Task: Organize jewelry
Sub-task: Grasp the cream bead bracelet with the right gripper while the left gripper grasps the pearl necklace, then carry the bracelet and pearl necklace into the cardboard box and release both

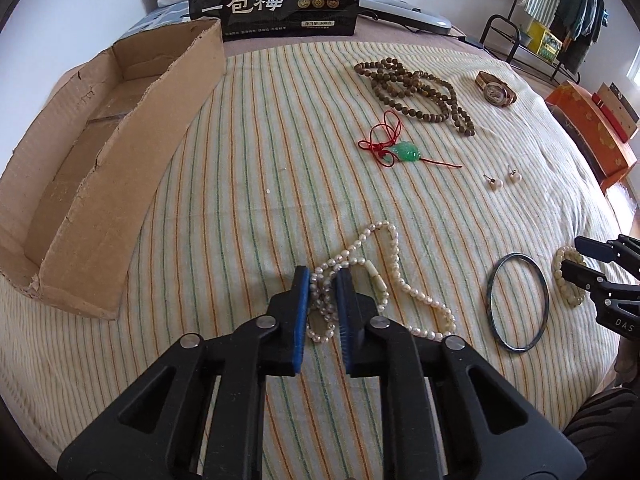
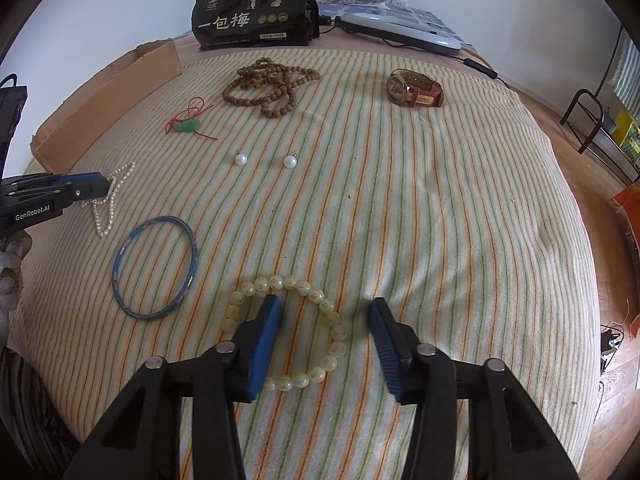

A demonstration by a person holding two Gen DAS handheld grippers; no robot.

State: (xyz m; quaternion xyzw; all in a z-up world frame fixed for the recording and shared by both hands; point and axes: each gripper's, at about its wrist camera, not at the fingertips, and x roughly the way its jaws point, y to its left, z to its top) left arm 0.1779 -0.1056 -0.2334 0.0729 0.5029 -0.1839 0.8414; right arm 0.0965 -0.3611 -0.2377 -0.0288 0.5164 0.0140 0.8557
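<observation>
Two grippers are down over the striped bedcover (image 2: 420, 208). The left gripper (image 1: 323, 280) has its blue pads pressed together on a bunched stretch of the pearl necklace (image 1: 400, 280); several strands are pinched between them, and the part under the fingers is hidden. The rest of the necklace trails away from the tool toward the far side and loops to the right, its long axis running roughly along the fingers' line. The right gripper (image 2: 326, 310) stands partly apart, one pad inside the ring of the pale bead bracelet (image 2: 286, 332) and the other outside it, with the bracelet's right side between them; neither pad visibly presses on the beads. The bracelet lies flat, and its near-left beads are covered by the left finger.

Just beside the bracelet lies the blue bangle (image 2: 156, 268), flat, its oval stretched toward the far side. Farther out sit two pearl earrings (image 2: 264, 160), a green pendant (image 1: 406, 153) on tangled red cord, a heap of brown wooden beads (image 1: 416, 88) and a wristwatch (image 2: 414, 87) on its side. The cardboard box (image 1: 100, 160) stands open at the left, its near corner torn. A black snack bag (image 1: 276, 0) is cut off at the top edge.
</observation>
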